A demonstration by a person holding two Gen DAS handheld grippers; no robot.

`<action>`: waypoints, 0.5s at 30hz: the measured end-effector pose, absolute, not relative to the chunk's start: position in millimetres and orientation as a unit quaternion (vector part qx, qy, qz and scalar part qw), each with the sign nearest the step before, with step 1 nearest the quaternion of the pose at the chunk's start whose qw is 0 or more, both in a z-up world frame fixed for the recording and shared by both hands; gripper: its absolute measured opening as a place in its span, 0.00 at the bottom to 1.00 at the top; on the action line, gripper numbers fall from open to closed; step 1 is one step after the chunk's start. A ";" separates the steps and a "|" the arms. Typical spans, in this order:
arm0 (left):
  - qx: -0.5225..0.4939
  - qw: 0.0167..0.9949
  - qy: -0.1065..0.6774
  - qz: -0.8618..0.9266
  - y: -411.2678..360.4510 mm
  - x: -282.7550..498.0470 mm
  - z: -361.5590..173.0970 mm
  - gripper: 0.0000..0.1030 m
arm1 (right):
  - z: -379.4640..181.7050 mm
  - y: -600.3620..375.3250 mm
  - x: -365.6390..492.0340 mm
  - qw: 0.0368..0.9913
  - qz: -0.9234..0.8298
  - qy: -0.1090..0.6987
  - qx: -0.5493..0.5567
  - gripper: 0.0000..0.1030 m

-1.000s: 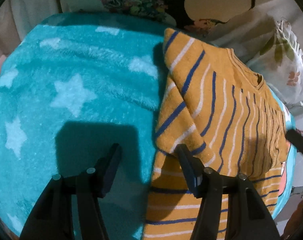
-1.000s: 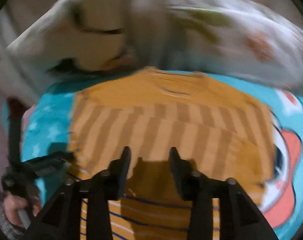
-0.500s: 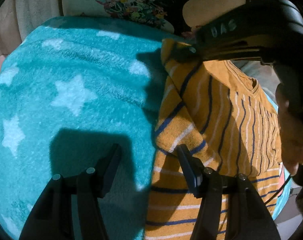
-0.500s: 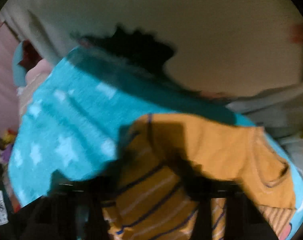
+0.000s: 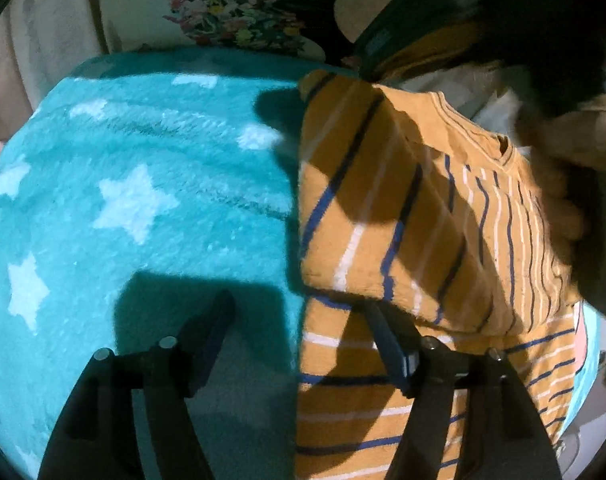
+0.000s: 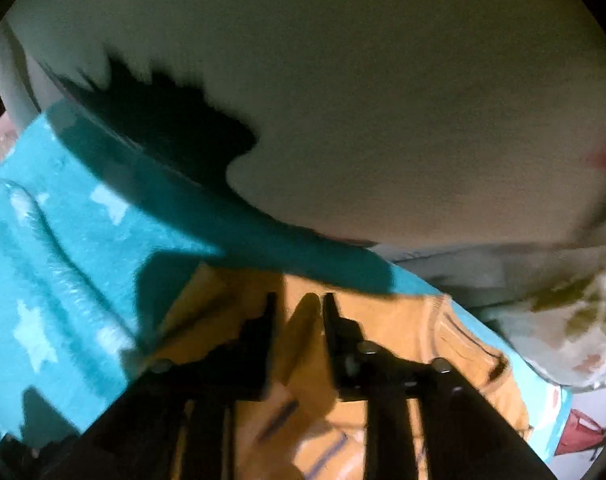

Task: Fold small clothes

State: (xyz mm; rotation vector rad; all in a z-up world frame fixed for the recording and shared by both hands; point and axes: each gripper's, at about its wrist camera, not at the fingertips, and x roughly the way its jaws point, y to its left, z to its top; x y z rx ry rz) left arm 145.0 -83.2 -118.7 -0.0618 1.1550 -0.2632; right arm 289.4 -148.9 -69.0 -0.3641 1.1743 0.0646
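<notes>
An orange shirt (image 5: 415,240) with blue and white stripes lies on a teal star blanket (image 5: 135,200), its left side and sleeve folded over the body. My left gripper (image 5: 299,312) is open and empty at the shirt's left edge, one finger over the blanket and one over the shirt. My right gripper (image 6: 299,312) is low over the shirt's upper part (image 6: 383,328) near the collar, jaws a little apart with nothing between them. In the left wrist view the right gripper and the hand holding it (image 5: 559,152) hang over the collar.
A pale wall (image 6: 343,100) rises behind the blanket. A floral pillow (image 6: 575,320) lies at the far right. A flowered cushion (image 5: 239,12) stands at the back. The blanket's right edge has a red-and-white cartoon print (image 6: 579,432).
My right gripper swung from the shirt's lower part up to the collar area and dropped close to it. The folded sleeve now lies flatter. My left gripper has barely moved.
</notes>
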 end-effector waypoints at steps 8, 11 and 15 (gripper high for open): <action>-0.106 0.805 0.572 -0.113 -49.0 133.0 -108.6 0.66 | -14.6 -208.9 220.0 0.824 0.006 0.553 -0.123 0.51; -0.119 0.809 0.567 -0.099 -31.8 118.9 -96.1 0.66 | -25.8 -266.5 180.0 0.816 -0.016 0.575 -0.054 0.50; -0.093 0.829 0.547 -0.071 -23.5 92.0 -77.7 0.66 | -67.9 -353.6 122.7 0.784 -0.088 0.614 0.034 0.49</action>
